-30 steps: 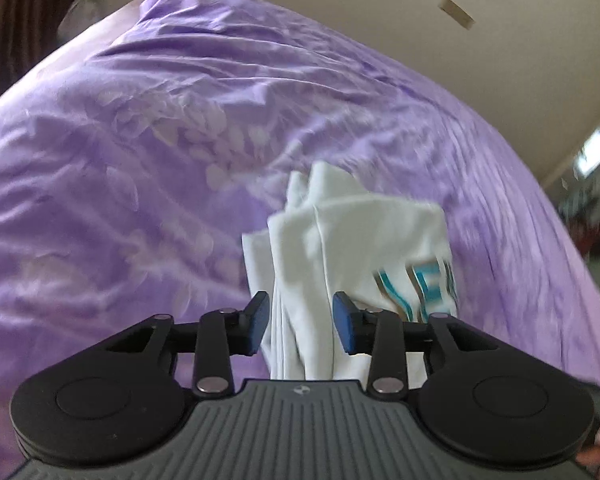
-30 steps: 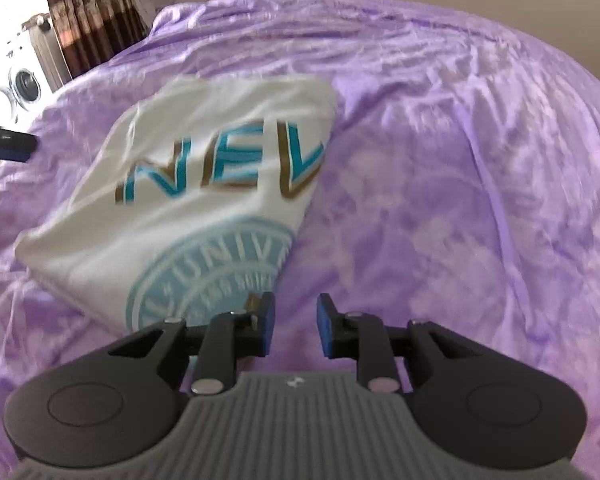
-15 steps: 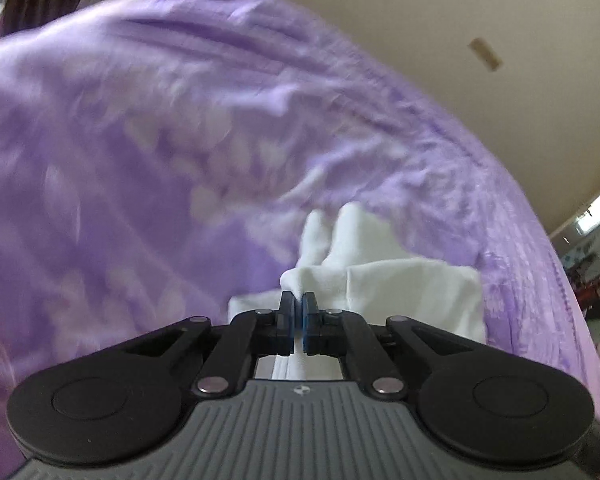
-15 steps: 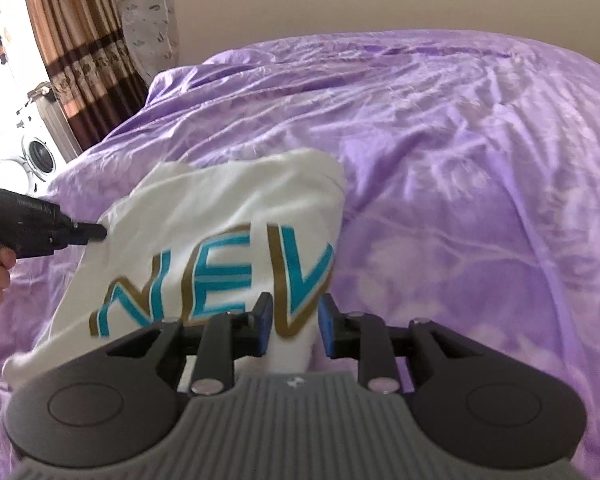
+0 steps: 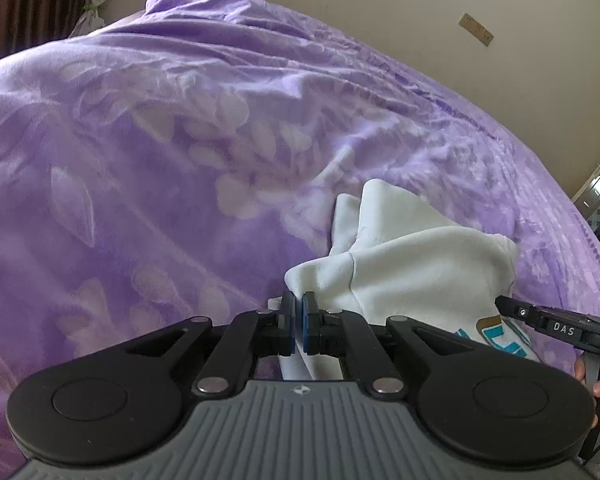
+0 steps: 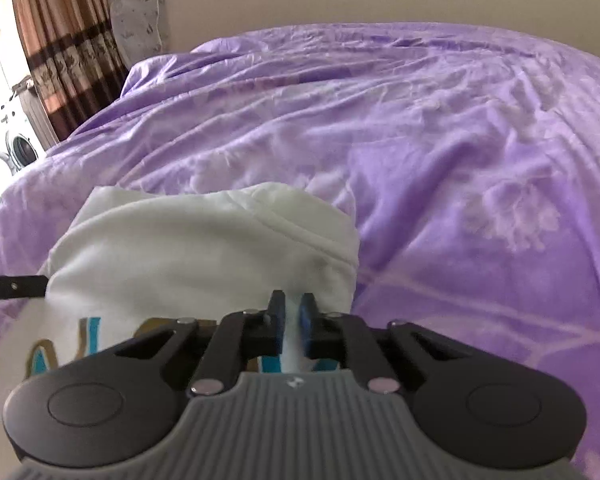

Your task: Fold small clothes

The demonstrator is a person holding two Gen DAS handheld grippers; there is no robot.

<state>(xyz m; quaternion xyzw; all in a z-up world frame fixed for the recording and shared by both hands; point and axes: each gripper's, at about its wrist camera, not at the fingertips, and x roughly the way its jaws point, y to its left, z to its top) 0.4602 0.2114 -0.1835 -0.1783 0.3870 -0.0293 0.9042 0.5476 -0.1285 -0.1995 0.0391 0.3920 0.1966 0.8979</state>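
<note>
A small white T-shirt [image 5: 412, 272] with teal and gold lettering lies folded on the purple bedspread [image 5: 180, 152]. My left gripper [image 5: 298, 314] is shut on the shirt's left edge. The shirt also fills the lower left of the right wrist view [image 6: 204, 264]. My right gripper [image 6: 291, 316] is shut on its right edge, white cloth pinched between the blue pads. Between the two grips the upper part of the shirt bulges up off the bed. The other gripper's tip [image 5: 556, 326] shows at the left view's right edge.
The purple bedspread [image 6: 440, 152] spreads wide beyond and to the right of the shirt. A beige wall [image 5: 380, 8] stands behind the bed. Brown curtains [image 6: 60, 48] and a washing machine [image 6: 18, 148] are at the far left.
My left gripper closed on the shirt's edge, then my right gripper closed on the opposite edge. The shirt has been raised and bunched, hiding most of the lettering.
</note>
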